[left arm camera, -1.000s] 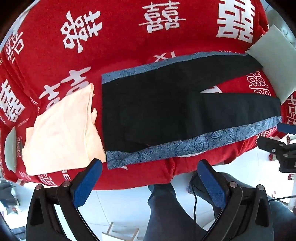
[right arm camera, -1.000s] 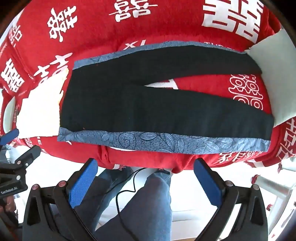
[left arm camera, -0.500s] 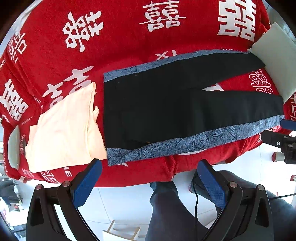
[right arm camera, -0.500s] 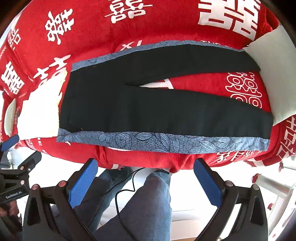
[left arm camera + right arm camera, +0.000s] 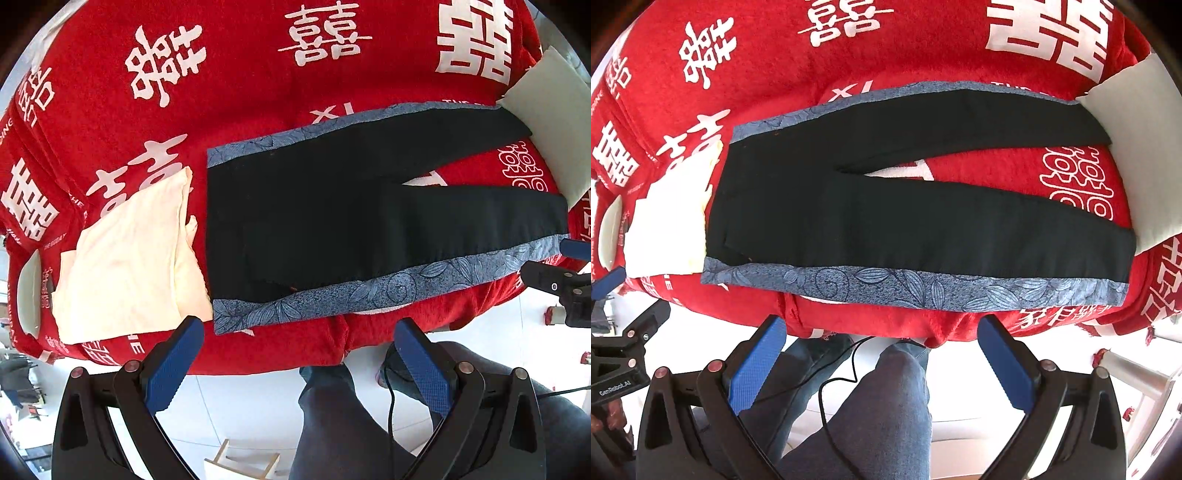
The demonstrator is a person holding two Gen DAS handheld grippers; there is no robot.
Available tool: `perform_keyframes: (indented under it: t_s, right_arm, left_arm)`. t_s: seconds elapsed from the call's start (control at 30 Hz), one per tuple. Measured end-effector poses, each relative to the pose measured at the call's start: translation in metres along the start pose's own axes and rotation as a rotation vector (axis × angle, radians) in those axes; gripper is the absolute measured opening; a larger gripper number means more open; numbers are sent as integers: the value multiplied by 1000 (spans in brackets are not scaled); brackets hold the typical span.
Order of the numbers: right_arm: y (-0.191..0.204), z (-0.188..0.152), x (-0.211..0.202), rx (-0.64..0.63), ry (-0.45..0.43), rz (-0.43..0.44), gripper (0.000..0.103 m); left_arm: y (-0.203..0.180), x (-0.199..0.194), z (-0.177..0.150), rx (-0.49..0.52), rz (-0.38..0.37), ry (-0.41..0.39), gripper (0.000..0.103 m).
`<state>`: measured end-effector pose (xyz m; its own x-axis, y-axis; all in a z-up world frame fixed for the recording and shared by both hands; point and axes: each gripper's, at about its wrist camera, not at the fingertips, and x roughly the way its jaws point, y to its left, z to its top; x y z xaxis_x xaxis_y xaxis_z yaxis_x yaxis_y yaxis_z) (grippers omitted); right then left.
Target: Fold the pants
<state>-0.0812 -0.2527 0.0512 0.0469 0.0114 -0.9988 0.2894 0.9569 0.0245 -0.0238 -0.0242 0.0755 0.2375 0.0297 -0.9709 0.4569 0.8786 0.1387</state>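
Left gripper [image 5: 299,354] spread wide, empty, off near edge of surface [image 5: 258,74]. Right gripper [image 5: 882,350] same: parted, nothing held, above person's jeans [image 5: 886,406]. Beyond them, black pants [image 5: 332,206] flat on red cloth, waist left, legs splayed right, blue floral stripe [image 5: 905,284] along near side. Cream folded garment [image 5: 129,258] just beside waist. White pillow [image 5: 550,122] at leg ends, far right.

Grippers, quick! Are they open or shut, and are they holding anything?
Left gripper: open, holding nothing, hovering short of the pants.
Right gripper: open, holding nothing, also short of the pants.
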Motion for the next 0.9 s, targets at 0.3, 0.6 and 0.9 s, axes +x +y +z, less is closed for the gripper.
perform_keyframes:
  t_s: [0.3,0.6,0.9]
  right_arm:
    - [-3,3,0,-6,-3,6,103]
    - [-11,4,-2,-10,-2,10,103]
    - [-32,10,-15,8,-17,30,103]
  left_arm:
    - [-2,0,4,-11,8,4,103]
    - [-10,-1,7,-31,16,18,103]
    - [-13,-8,12,-94,27,10,103]
